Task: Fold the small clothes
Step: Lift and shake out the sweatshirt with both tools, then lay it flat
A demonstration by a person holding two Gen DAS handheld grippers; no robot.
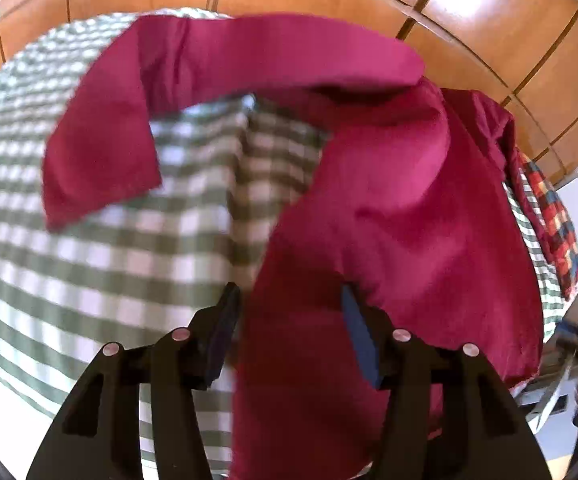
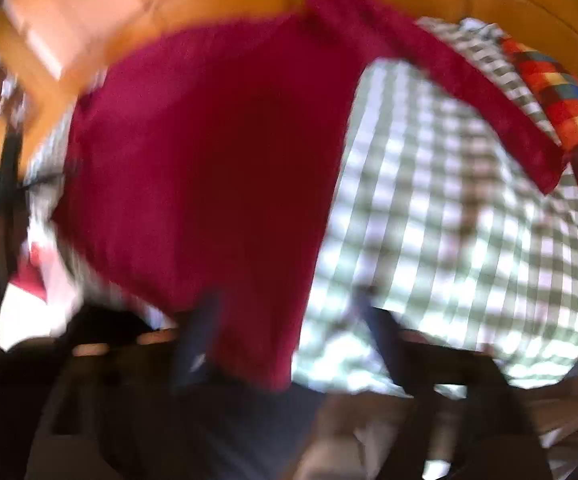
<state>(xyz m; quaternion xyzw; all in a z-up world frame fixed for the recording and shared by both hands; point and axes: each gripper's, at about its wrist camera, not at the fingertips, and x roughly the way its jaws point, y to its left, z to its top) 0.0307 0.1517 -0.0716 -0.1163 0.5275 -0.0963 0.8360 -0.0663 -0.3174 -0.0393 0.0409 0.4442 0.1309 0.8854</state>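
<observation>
Garment: a crimson long-sleeved top (image 1: pixel 401 208), lying on a green-and-white checked bedspread (image 1: pixel 101 264), body bunched to one side and one sleeve (image 1: pixel 101 160) flung out across the checks
Handling: judged light, limp and soft; it will sag and crease wherever it is lifted, is not fragile, and a thin hem could slide out of a loose pinch
Where to grip: best at a hem corner or the cuff of the sleeve, a single layer at the edge, not the thick middle
Left claw (image 1: pixel 289 308): spread, pads not pressing; the top's near edge runs down between the two fingers, hiding part of the right-hand one
Right claw (image 2: pixel 289 320): spread wide, blurred; the top's lower hem hangs between the fingers, nearer the left-hand one, with no pinch visible
Nearby: a multicoloured patchwork cloth (image 2: pixel 561 108) at the far edge of the bed, beside the sleeve; wooden wardrobe doors (image 1: pixel 489 12) behind
</observation>
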